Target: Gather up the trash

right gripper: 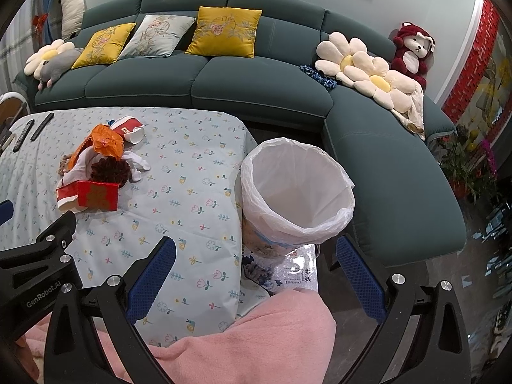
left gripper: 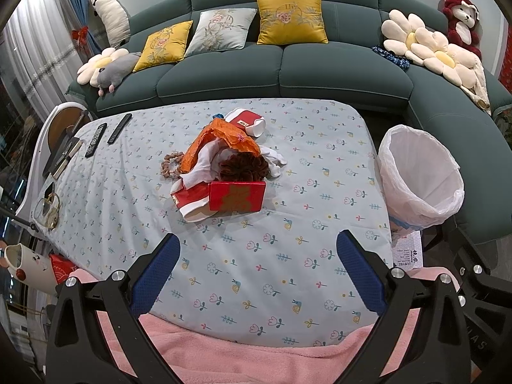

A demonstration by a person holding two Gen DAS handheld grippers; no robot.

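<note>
A pile of trash (left gripper: 224, 166) lies mid-table: a red box (left gripper: 237, 196), an orange wrapper (left gripper: 224, 139), white cloth, a brown pompom (left gripper: 244, 167), a crushed red-and-white cup (left gripper: 188, 200) and a second cup (left gripper: 248, 121) behind. The pile also shows in the right wrist view (right gripper: 99, 166). A bin lined with a white bag (left gripper: 419, 172) stands off the table's right edge, also in the right wrist view (right gripper: 296, 188). My left gripper (left gripper: 257, 252) is open and empty, short of the pile. My right gripper (right gripper: 256, 256) is open and empty, just before the bin.
The table (left gripper: 288, 272) wears a flowered cloth. Two remotes (left gripper: 107, 136) and a bead bracelet (left gripper: 169, 163) lie at its left. A pink blanket (left gripper: 240, 358) covers the near edge. A green sofa (left gripper: 281, 73) with cushions stands behind. A white card (left gripper: 408, 252) lies by the bin.
</note>
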